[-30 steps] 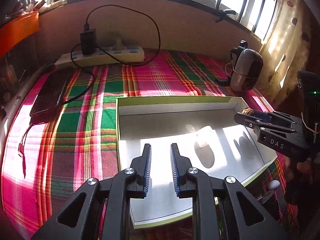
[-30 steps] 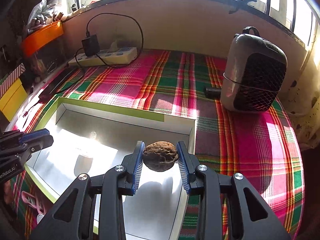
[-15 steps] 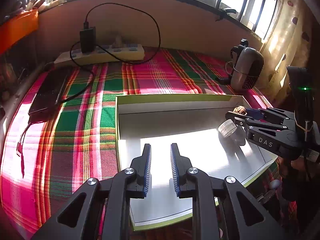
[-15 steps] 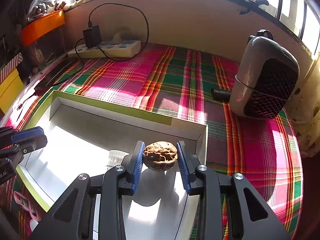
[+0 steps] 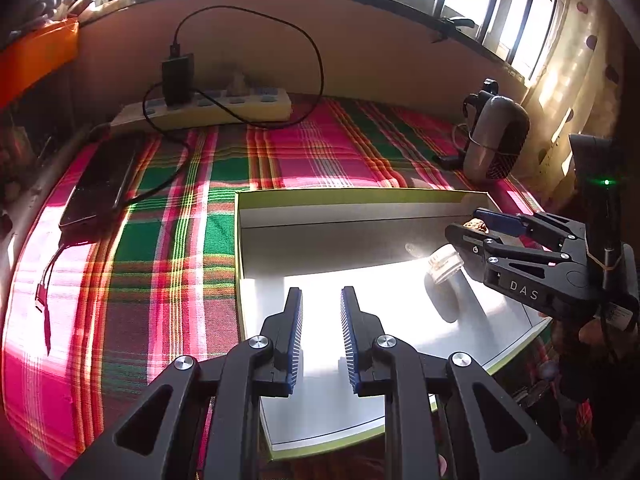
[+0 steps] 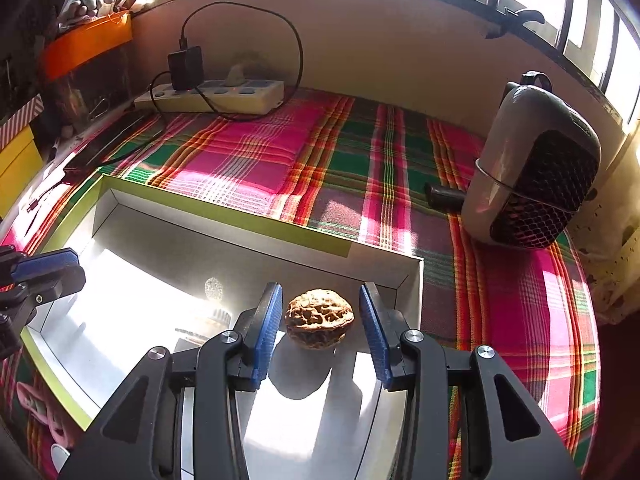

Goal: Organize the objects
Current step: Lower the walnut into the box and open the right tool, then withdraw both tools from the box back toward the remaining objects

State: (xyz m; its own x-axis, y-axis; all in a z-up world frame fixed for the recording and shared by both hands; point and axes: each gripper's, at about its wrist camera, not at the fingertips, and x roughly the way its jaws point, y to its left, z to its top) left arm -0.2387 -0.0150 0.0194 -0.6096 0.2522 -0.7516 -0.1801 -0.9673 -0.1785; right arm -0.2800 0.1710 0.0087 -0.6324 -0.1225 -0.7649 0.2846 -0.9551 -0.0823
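A brown walnut [image 6: 319,318] lies on the floor of a white shallow box with a green rim [image 6: 224,216], near its far right corner. My right gripper [image 6: 320,320] is open around the walnut, with gaps on both sides. In the left wrist view the right gripper [image 5: 466,224] reaches in from the right, with the walnut [image 5: 475,225] between its tips. A small clear jar [image 5: 444,266] lies on its side in the box [image 5: 360,196] just beside it. My left gripper [image 5: 320,324] is open and empty over the box's near side.
A grey portable speaker [image 6: 536,168] stands on the plaid cloth [image 6: 280,152] at the right. A power strip with a black charger [image 5: 208,106] lies along the back wall. A black phone [image 5: 102,180] lies at the left. Orange and yellow bins [image 6: 86,48] stand at the far left.
My right gripper lowered the walnut onto the box floor and opened, letting it go. The small jar shifted in the box. My left gripper has stayed where it was.
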